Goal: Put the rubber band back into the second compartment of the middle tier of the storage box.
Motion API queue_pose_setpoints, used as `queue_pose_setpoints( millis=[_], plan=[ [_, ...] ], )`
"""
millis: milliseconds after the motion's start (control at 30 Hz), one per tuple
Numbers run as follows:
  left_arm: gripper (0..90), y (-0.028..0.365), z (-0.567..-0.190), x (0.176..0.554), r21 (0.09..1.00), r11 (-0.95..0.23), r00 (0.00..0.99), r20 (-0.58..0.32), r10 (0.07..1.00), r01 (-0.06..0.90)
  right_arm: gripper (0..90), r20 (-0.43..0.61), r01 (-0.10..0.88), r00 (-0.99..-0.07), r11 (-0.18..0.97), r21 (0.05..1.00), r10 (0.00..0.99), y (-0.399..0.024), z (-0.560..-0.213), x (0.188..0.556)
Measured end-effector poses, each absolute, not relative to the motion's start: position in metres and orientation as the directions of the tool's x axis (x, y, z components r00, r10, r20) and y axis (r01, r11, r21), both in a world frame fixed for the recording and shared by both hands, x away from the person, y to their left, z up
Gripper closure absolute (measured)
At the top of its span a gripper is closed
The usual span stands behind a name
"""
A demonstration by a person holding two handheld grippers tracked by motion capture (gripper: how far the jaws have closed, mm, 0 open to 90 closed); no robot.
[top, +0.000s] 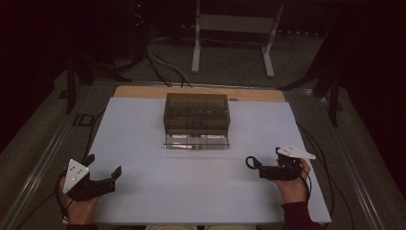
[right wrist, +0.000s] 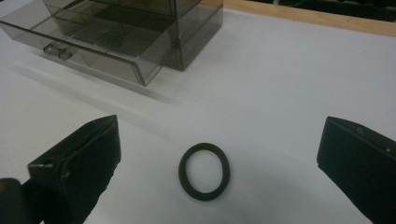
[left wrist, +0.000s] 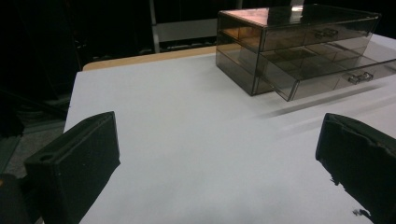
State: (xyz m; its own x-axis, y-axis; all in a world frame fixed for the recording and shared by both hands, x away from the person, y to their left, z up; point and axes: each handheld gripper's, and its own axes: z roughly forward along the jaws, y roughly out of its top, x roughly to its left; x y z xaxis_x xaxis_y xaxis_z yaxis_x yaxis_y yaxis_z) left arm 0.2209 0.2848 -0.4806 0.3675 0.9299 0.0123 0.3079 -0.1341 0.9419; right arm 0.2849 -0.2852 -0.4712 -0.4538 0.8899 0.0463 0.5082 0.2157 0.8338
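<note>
Lying flat: black ring (right wrist: 203, 171) | both hand-held grippers wide open, empty

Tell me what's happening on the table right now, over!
Left gripper open, empty. Right gripper open, black ring flat on the table between its jaws, not gripped. Drawer box ahead, bottom drawer pulled out. Nothing in the way.

Overhead cam; tool cams toward drawer box (top: 197, 120)
</note>
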Motion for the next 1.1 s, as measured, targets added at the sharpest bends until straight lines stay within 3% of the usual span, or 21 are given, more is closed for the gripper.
queue_pose_setpoints(
  millis=[667,933,1100],
  plan=[
    [0.4,0.285,-0.482,0.222,0.938,-0.136,0.371,0.009,0.929,0.318,0.5,0.063,0.572,-0.489,0.265,0.777,0.870,-0.271,-0.480,0.303],
    [0.4,0.285,-0.482,0.222,0.938,-0.138,0.372,0.010,0.928,0.319,8.5,0.079,0.603,-0.507,0.287,0.744,0.858,-0.267,-0.488,0.308],
    [0.4,0.285,-0.483,0.222,0.938,-0.137,0.373,0.009,0.928,0.319,19.5,0.069,0.626,-0.498,0.303,0.718,0.865,-0.265,-0.495,0.309]
  ],
)
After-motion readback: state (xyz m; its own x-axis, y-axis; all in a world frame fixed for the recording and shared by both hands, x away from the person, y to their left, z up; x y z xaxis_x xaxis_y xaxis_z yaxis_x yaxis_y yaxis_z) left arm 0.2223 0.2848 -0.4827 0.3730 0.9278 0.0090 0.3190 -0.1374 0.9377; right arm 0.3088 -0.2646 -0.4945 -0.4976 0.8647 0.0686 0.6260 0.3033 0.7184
